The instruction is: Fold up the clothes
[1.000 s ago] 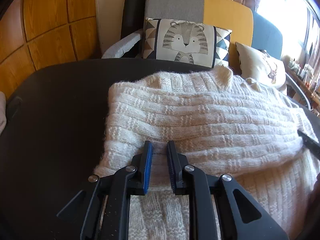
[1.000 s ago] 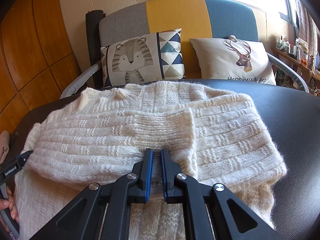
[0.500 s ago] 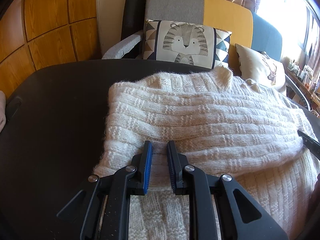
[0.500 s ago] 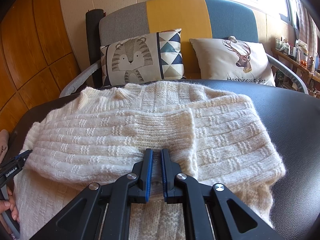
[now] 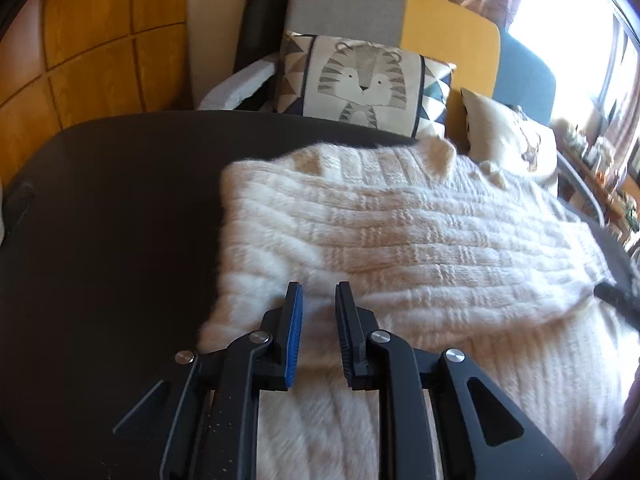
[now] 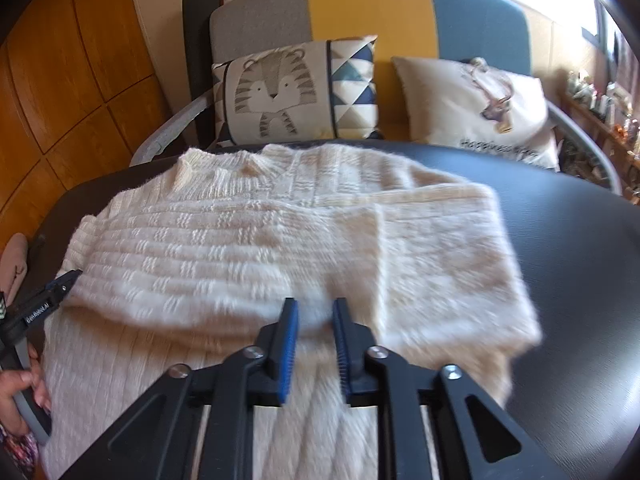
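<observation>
The right gripper [image 6: 315,310] is opening its jaws now; a moment ago they were almost closed on the edge of the folded layer, and now a clear gap shows between the blue pads, with only fuzzy knit seen behind it. I judge that it is letting go of the fold. Both views are also a little blurred now, where they were sharp before, and the sweater [image 6: 280,240] sits slightly lower in each, so both hands seem to lift away.

The left gripper [image 5: 318,296] has not changed its opening. Its jaws stand a little apart, as before, and I see no cloth pinched between them; the knit lies under and behind the tips. So I take it as open and not holding.

For the task this means, I think, that one fold is finished: the bottom part is laid up over the body and released, and the next fold can begin.

The sweater lies flat on the dark table [image 6: 580,260], collar toward the sofa [image 6: 368,4] with the tiger pillow [image 6: 276,92]. The folded edge runs just in front of both grippers' tips, and the single lower layer passes under them. In the right view the left gripper's tip is just beside the sweater's left edge.
</observation>
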